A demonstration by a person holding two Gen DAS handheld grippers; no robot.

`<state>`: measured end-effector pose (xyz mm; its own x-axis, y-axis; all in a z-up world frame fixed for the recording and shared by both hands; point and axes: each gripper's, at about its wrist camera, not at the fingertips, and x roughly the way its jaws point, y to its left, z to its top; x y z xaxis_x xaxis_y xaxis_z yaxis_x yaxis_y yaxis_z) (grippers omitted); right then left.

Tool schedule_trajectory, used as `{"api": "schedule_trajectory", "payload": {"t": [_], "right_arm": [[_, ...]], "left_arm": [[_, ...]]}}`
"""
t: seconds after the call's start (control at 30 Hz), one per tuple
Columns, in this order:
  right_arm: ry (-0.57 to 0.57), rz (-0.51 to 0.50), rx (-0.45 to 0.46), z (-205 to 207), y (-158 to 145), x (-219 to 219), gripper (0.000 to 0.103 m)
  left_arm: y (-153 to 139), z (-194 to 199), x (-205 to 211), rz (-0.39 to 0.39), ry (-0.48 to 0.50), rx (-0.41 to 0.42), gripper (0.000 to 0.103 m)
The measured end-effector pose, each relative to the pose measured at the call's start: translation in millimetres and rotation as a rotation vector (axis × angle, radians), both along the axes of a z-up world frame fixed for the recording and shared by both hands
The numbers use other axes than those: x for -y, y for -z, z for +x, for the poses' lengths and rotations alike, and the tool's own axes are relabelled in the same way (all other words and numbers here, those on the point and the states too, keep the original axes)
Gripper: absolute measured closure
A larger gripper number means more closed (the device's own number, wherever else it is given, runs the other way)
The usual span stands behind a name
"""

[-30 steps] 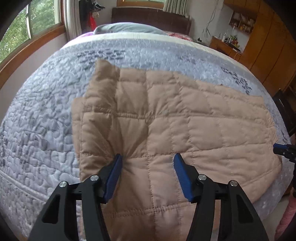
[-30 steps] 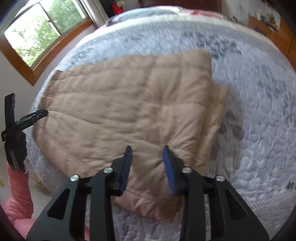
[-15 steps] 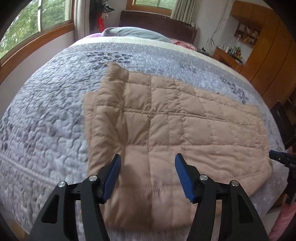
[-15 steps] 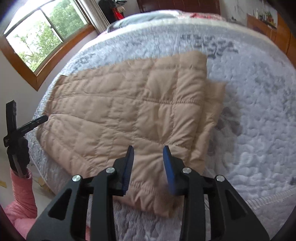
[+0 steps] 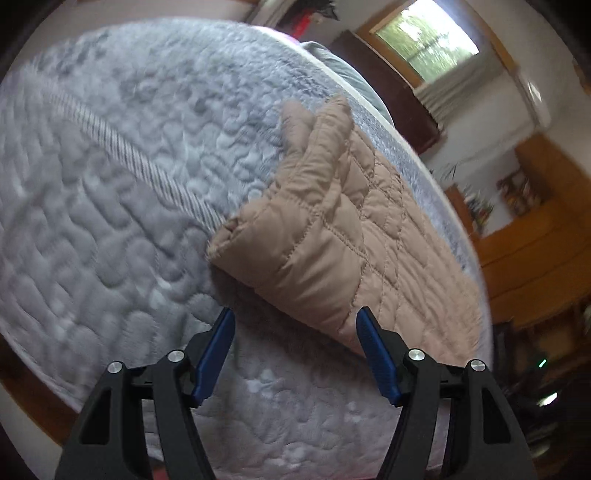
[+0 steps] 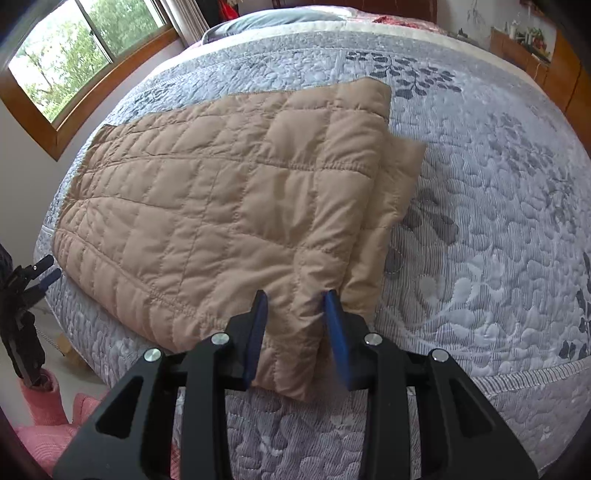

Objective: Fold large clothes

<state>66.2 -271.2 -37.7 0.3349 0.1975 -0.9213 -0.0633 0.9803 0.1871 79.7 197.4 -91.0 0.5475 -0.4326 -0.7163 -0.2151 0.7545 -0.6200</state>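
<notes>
1. At the near edge of the bed, the right gripper has its blue jaws part way apart, one on each side of a bunched corner of the tan quilted coat; whether the pads actually press the fabric cannot be told from this view.
2. Around that corner the coat lies folded flat on the grey quilted bedspread, with a second, lower layer sticking out along its right edge.
3. The coat stretches from the gripper toward the window side of the bed, and its near long edge follows the mattress edge.
4. In the left wrist view, the left gripper has its jaws wide apart with nothing between them; it hovers over bare bedspread, just short of the coat's end.
5. That end is a thick folded edge, raised slightly off the cover and casting a shadow beneath it; the view here is tilted and partly blurred.
6. In the right wrist view, the left gripper appears small at the far left, beside the bed's corner, with a pink sleeve low in the frame.
7. Farther out stand a pillow at the head of the bed and wooden cabinets along the wall.
</notes>
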Motion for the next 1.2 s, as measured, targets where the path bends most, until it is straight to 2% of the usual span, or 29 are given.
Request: {"api": "schedule_trajectory", "payload": {"t": [0.1,0.3,0.37,0.43,0.5,0.6,0.7,0.77,0.97,1.1,1.2], "right_arm": [[-0.005,0.0,-0.007,1.2,2.6,0.7,0.07],[-0.012,0.001,-0.025,6.1,8.9,0.3,0.07],[-0.009,0.006,-0.034,7.6,10.4,-0.3,0.07],[-0.006,0.011,-0.039,8.2,10.7,0.0,0.07],[-0.005,0.012,-0.044,9.0,10.8,1.0,0.07],[-0.004,0.01,-0.05,10.0,12.7,0.8,0.07],[0.001,0.02,-0.059,13.8,18.2,3.8,0.07],[0.002,0.017,-0.062,15.2,22.9,3.1,0.07],[0.006,-0.008,-0.035,14.6,31.0,-2.8,0.07],[0.016,-0.016,-0.02,14.2,32.9,-5.1,0.07],[0.029,-0.004,-0.012,12.1,33.4,-4.8,0.07]], "left_arm": [[12.0,9.2,-2.7,-0.103,-0.066,0.0,0.034],[21.1,34.3,-12.5,-0.161,-0.167,0.008,0.037],[17.9,39.0,-11.3,-0.14,-0.167,0.009,0.056],[13.7,40.5,-12.3,-0.158,-0.15,0.036,0.077],[8.0,38.5,-9.6,-0.156,-0.139,0.074,0.082],[13.4,34.2,-12.6,-0.121,-0.122,0.08,0.082],[34.6,37.9,-17.1,-0.175,-0.119,0.046,0.082],[42.2,38.7,-19.2,-0.195,-0.102,0.063,0.082],[40.5,42.8,-11.7,-0.11,-0.058,0.106,0.081],[43.2,42.8,-13.9,-0.139,-0.058,0.109,0.081],[47.1,37.2,-21.1,-0.189,-0.06,0.111,0.081]]}}
